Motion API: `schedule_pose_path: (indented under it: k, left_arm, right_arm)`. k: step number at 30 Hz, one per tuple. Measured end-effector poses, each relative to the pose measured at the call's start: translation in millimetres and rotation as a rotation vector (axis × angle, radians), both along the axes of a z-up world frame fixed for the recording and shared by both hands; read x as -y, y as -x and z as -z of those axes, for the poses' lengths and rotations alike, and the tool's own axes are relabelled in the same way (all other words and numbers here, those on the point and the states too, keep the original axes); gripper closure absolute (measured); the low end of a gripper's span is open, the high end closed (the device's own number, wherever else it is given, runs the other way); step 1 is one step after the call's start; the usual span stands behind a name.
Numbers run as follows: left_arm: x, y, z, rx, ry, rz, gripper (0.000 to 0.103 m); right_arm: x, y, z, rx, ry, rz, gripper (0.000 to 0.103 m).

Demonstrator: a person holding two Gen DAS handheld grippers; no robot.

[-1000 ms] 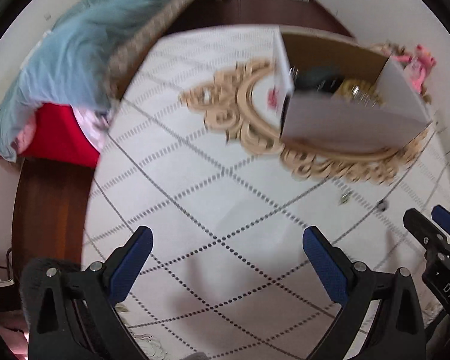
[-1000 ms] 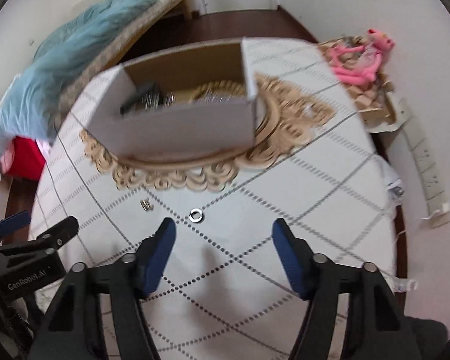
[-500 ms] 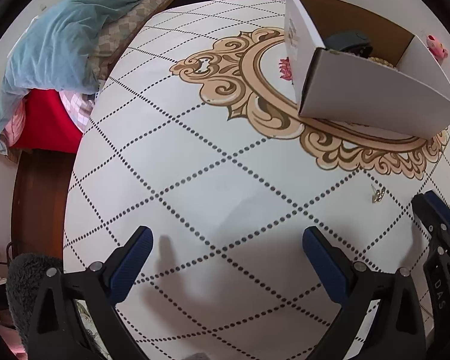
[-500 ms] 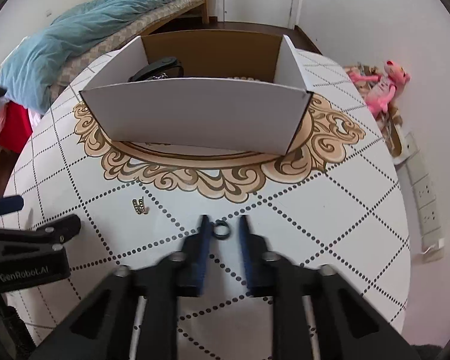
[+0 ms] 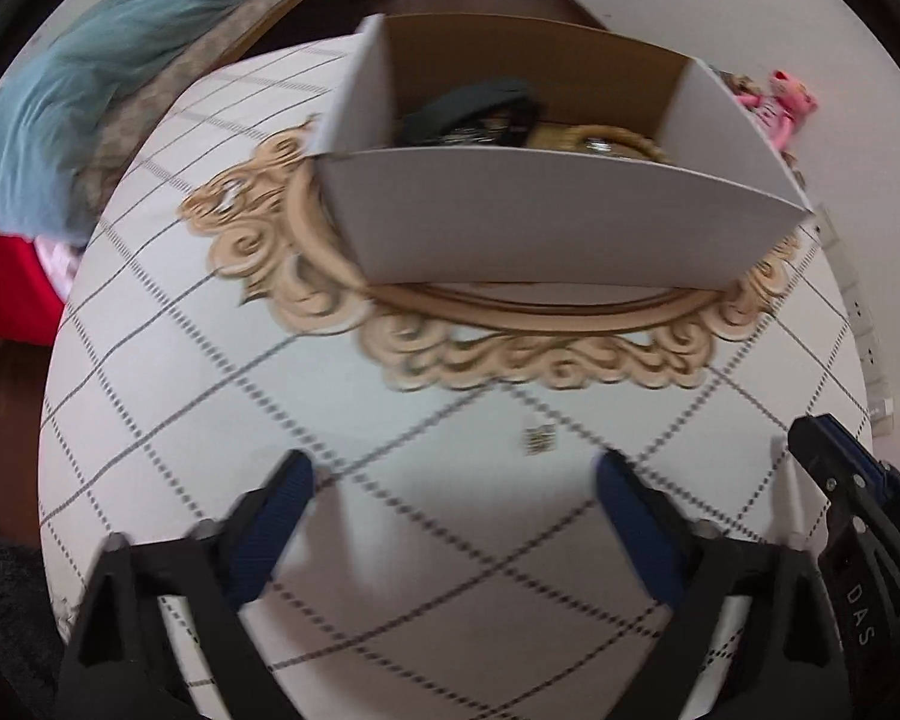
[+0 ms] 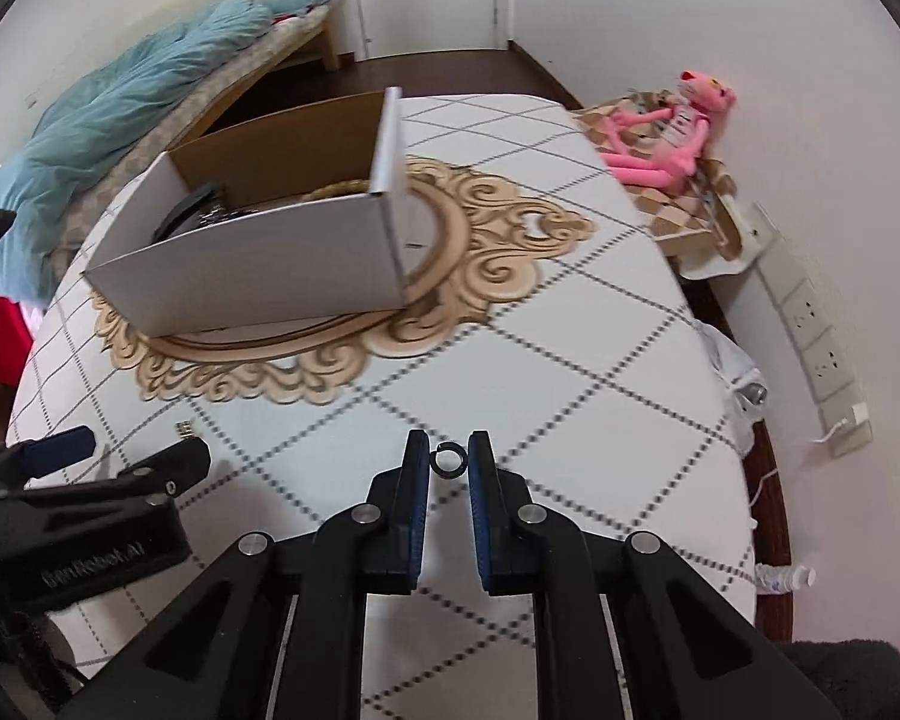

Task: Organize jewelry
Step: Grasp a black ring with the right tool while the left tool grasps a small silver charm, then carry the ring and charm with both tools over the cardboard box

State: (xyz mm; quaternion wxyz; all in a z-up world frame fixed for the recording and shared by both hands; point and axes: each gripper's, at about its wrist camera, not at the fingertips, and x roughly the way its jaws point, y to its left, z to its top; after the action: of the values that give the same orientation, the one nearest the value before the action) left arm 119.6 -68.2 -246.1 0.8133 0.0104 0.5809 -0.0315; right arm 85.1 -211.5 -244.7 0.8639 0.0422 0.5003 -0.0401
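The right gripper (image 6: pixel 448 459) has its blue-padded fingers (image 6: pixel 417 480) drawn narrow on a small dark metal ring (image 6: pixel 448 459), pinched between the tips just above the bench (image 6: pixel 570 390), a round top under a white cloth with dotted diamond lines and a tan scrollwork medallion. The left gripper (image 5: pixel 453 483) is closing its fingers (image 5: pixel 282 492) from wide with nothing between them yet; a small gold-coloured earring pair (image 5: pixel 539 439) lies on the cloth just ahead of its tips, nearer the right one. Beyond stands the open white cardboard box (image 6: pixel 258 264), already holding a dark object and golden pieces. The ring is thin and caught only at the very tips, so I judge that a jolt or slight slackening on the way to the box could let it drop and roll off the bench; the left fingers may shut short of the earrings or nudge them away. Readable writing: "GenRobot.AI" on the left gripper's body and "DAS" on the right one's.
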Motion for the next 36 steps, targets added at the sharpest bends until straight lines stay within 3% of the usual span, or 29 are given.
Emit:
schedule_pose_path:
  k: [4, 6, 11, 15, 22, 25, 32, 36]
  left_arm:
    - [11, 4, -2, 0.034, -0.010, 0.030, 0.045]
    - [13, 4, -4, 0.050, -0.009, 0.042, 0.063]
    - [9, -2, -4, 0.061, 0.000, 0.046, 0.089]
    - [6, -5, -1, 0.068, 0.018, 0.046, 0.097]
    - [-1, 1, -7, 0.060, 0.063, 0.048, 0.097]
    - [-5, 2, -23, 0.071, 0.099, 0.056, 0.097]
    - [-30, -23, -92, 0.139, 0.238, 0.056, 0.097]
    - [-42, -49, -125, 0.195, 0.251, 0.054, 0.097]
  right_arm:
    - [8, 1, 1, -0.002, -0.003, 0.022, 0.089]
    - [11, 1, 1, 0.000, -0.005, 0.028, 0.089]
    - [14, 0, -1, 0.007, -0.010, 0.038, 0.089]
    - [15, 1, -5, 0.021, -0.014, 0.039, 0.089]
    - [11, 1, -19, 0.050, -0.039, 0.032, 0.089]
    - [9, -3, -33, 0.078, -0.062, 0.024, 0.089]
    - [8, -25, -80, 0.163, -0.142, 0.001, 0.089]
    - [8, -44, -100, 0.194, -0.170, -0.018, 0.089]
